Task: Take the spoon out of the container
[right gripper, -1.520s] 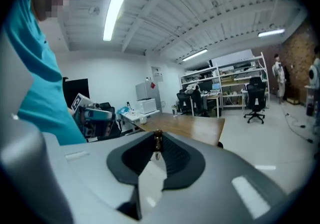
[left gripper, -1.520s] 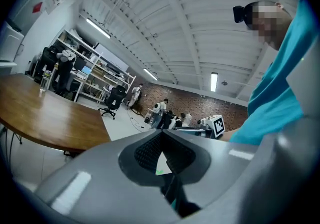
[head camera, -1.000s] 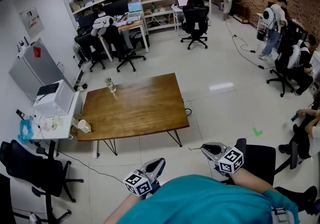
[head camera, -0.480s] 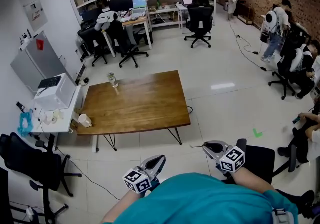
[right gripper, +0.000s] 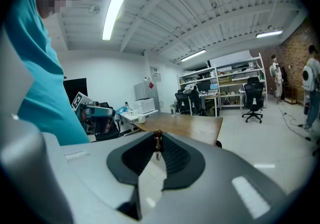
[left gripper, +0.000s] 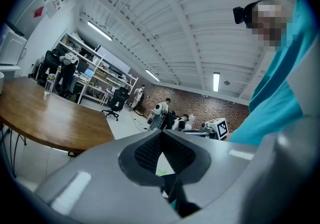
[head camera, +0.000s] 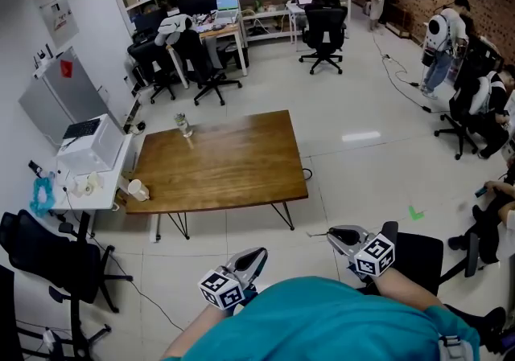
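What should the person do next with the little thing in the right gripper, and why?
Probably walk to the wooden table and lay it down there. The right gripper is shut on what looks like the spoon, thin with a brown tip, so it seems to be out of the clear jar, which stands far off near the table's back edge. The left gripper is shut and empty.

The glass container point(head camera: 183, 124) on the far table point(head camera: 229, 166) is too small to tell its contents. The right gripper point(right gripper: 157, 143) pinches a slim thing point(right gripper: 157, 136): only its brown end shows, the rest hidden. A teal shirt point(head camera: 322, 323) covers both hands
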The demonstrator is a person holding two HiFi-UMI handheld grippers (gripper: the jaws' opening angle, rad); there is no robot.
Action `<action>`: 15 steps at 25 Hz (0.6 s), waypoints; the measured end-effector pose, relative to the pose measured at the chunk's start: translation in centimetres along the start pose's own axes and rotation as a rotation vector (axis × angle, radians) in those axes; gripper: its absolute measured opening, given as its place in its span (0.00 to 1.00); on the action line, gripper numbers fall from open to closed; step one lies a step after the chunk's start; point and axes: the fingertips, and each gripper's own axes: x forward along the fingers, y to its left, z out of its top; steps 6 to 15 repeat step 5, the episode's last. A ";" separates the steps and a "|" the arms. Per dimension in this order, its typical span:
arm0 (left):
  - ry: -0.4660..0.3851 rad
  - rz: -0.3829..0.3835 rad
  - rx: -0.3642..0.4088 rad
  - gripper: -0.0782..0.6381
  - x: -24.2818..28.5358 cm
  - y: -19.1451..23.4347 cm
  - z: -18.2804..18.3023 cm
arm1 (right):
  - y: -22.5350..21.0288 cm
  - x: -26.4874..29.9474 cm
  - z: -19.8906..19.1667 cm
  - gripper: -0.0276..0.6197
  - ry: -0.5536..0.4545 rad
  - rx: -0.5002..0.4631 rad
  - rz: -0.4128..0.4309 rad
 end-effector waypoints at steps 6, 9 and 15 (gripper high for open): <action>0.001 0.003 0.000 0.11 0.1 -1.0 -0.2 | 0.3 -0.9 -0.1 0.11 0.002 0.001 0.006; 0.001 0.003 0.000 0.11 0.1 -1.0 -0.2 | 0.3 -0.9 -0.1 0.11 0.002 0.001 0.006; 0.001 0.003 0.000 0.11 0.1 -1.0 -0.2 | 0.3 -0.9 -0.1 0.11 0.002 0.001 0.006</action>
